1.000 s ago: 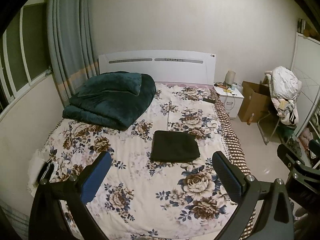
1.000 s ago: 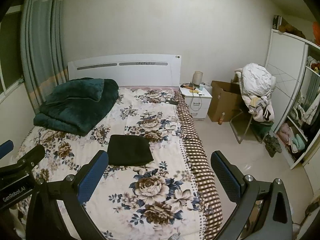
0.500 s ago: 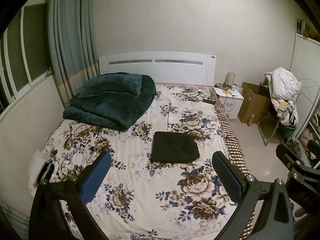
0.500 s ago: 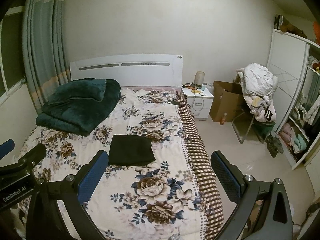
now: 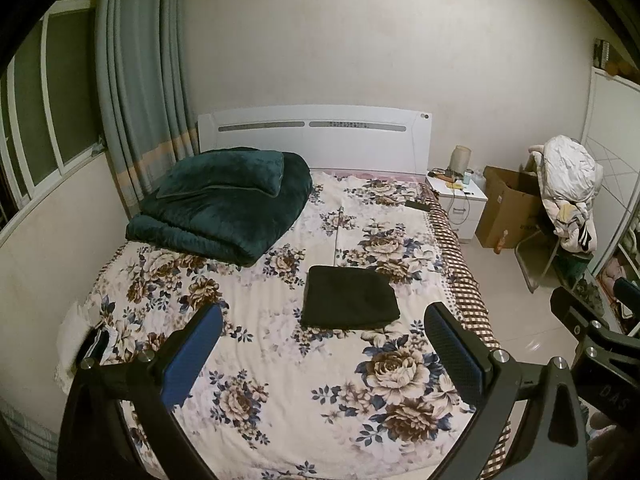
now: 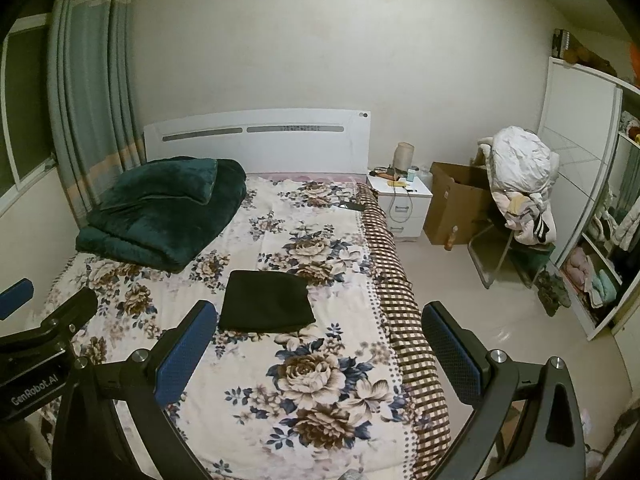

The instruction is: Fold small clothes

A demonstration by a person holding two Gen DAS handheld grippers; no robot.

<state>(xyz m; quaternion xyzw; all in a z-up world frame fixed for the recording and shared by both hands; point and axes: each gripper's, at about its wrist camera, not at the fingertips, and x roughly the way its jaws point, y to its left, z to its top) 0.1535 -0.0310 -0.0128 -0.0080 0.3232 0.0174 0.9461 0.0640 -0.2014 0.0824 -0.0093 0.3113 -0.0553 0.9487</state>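
Observation:
A dark folded garment lies flat as a neat rectangle in the middle of the floral bed sheet; it also shows in the right wrist view. My left gripper is open and empty, held well above the foot of the bed, short of the garment. My right gripper is open and empty, also raised over the foot of the bed, to the garment's right. The right gripper's side shows at the right edge of the left wrist view.
A folded dark green blanket lies at the bed's far left by the white headboard. Right of the bed stand a white nightstand, a cardboard box, a chair piled with clothes and a wardrobe.
Both views drift slightly, so the scene shifts a little to the right and down. The garment stays put and both grippers remain open.

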